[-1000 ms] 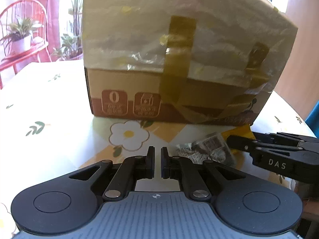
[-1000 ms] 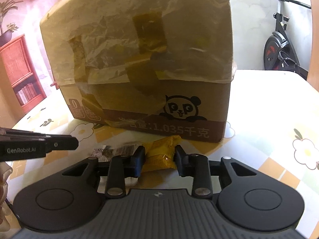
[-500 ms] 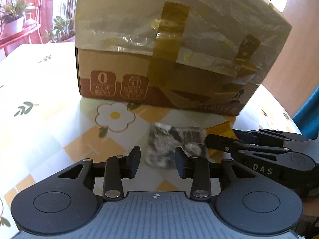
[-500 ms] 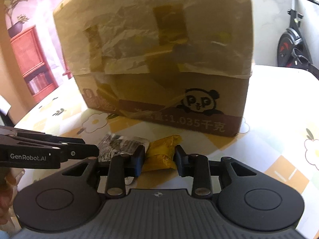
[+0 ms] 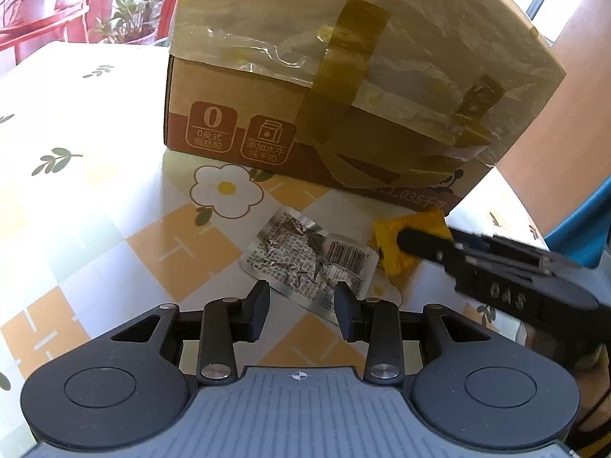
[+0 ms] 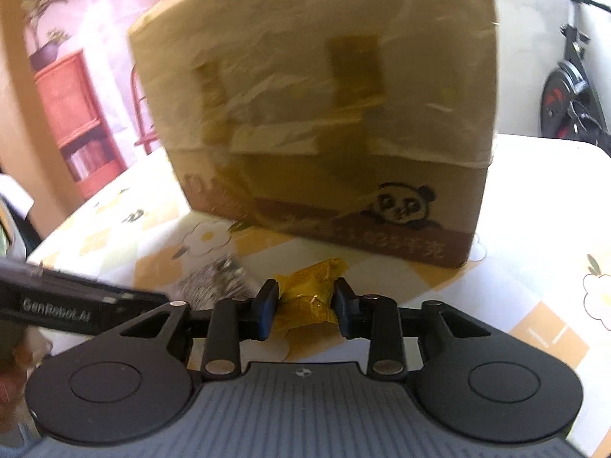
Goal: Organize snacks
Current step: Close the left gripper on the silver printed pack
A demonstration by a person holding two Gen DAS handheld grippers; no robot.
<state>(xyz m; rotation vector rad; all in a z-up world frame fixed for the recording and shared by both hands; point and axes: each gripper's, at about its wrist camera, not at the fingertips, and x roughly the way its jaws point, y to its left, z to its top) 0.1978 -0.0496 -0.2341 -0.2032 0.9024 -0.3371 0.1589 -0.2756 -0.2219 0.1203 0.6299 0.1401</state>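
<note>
A silver snack packet (image 5: 311, 261) with a barcode lies flat on the flowered table in front of a taped cardboard box (image 5: 343, 87). My left gripper (image 5: 301, 305) is open, its fingers on either side of the packet's near edge. A yellow snack packet (image 6: 311, 297) sits between the fingers of my right gripper (image 6: 305, 311), which is shut on it. In the left wrist view the yellow packet (image 5: 397, 236) shows beside the silver one, with the right gripper's fingers (image 5: 427, 244) across it. The silver packet (image 6: 215, 278) appears blurred in the right wrist view.
The box (image 6: 324, 122) with a panda print stands close behind both packets. The tablecloth (image 5: 95, 198) spreads left. Red plant stands (image 5: 46, 19) are beyond the table's far left. An exercise bike (image 6: 569, 87) stands at the right.
My left gripper opened from shut and came to straddle the silver packet. The right gripper stayed on the yellow packet and shifted with it; the right view is now motion-blurred.
</note>
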